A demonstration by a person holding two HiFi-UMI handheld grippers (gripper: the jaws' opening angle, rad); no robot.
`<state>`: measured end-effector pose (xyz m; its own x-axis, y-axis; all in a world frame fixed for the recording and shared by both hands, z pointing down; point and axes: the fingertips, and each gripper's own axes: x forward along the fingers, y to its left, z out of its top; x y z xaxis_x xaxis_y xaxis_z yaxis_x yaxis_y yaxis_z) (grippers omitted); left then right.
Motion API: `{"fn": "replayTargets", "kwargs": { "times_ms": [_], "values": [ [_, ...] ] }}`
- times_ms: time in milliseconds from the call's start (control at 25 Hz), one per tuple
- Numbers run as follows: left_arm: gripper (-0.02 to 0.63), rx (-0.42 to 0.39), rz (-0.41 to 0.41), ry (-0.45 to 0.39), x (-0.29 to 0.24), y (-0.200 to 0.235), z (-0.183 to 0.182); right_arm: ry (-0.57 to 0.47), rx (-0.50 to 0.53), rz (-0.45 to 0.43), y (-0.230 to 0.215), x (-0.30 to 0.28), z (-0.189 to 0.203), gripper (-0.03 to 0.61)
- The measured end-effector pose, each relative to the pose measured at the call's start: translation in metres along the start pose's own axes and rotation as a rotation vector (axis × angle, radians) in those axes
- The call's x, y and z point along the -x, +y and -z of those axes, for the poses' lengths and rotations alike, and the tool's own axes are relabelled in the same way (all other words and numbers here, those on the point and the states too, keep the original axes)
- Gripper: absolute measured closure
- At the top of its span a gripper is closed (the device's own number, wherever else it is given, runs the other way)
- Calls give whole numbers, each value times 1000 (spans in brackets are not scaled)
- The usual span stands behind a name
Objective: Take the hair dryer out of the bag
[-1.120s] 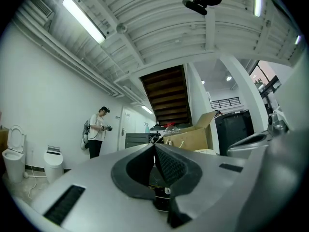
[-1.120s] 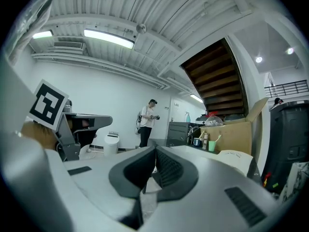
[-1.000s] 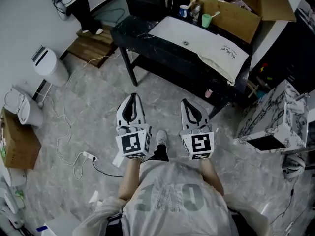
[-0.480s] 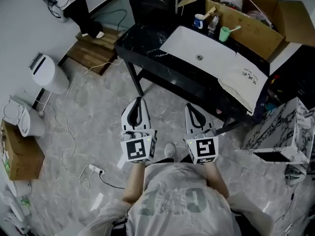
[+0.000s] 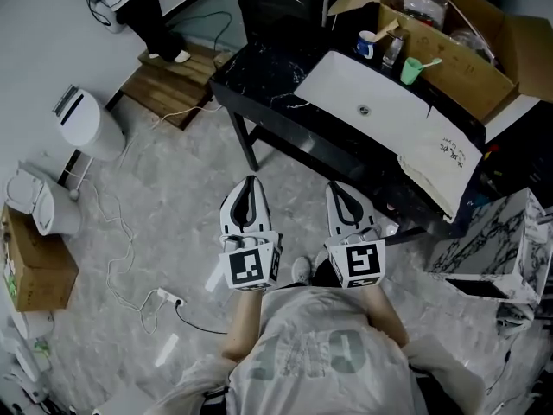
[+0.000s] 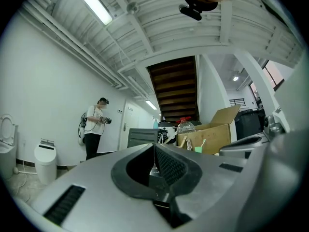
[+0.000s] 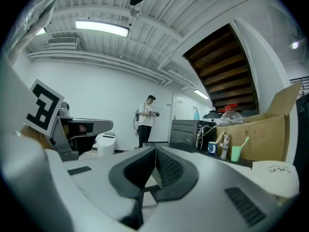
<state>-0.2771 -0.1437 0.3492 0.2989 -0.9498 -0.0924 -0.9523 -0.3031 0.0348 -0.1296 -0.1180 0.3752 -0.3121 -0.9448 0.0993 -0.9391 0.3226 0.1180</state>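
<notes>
Bag (image 5: 439, 156): cream cloth, small dark print on upper face. Lies flat at right end of black worktop (image 5: 268, 67), just beside white basin (image 5: 346, 89). Near edge droops over worktop front. Seen low from right tongs view as pale, slightly mounded shape (image 7: 277, 174), print up. Contents not visible.

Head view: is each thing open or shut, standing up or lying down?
Left tool: shut, empty.
Right tool: shut, empty.
Box: flaps open, things inside.
Bag: lying flat, hanging over the table edge.
Green cup: upright, toothbrush in it.
Mug: upright.
</notes>
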Motion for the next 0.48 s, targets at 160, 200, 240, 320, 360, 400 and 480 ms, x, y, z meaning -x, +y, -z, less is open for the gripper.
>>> {"fn": "replayTargets", "kwargs": {
  "times_ms": [160,200,240,320,360,400,480],
  "values": [
    [583,-17,-18,0,-5,1,-5,-22,-22,-19,-3,-11,-9,548],
    [583,-24,-16,-2,-6,0,-6,-26,-31,-21,-5,-12,-10,548],
    [583,-32,-15,-5,-6,0,-7,-31,-39,-24,-6,-13,-11,548],
    [583,-39,-21,-7,-8,0,-7,-36,-49,-29,-7,-16,-10,548],
    [583,-38,-24,-6,-9,0,-6,-35,-53,-30,-8,-17,-8,548],
    [583,-38,-25,-2,-10,-1,-4,-34,-58,-32,-9,-17,-6,548],
    [583,-42,-26,3,-11,-3,-2,-32,-65,-36,-12,-18,-4,548]
  ]
}}
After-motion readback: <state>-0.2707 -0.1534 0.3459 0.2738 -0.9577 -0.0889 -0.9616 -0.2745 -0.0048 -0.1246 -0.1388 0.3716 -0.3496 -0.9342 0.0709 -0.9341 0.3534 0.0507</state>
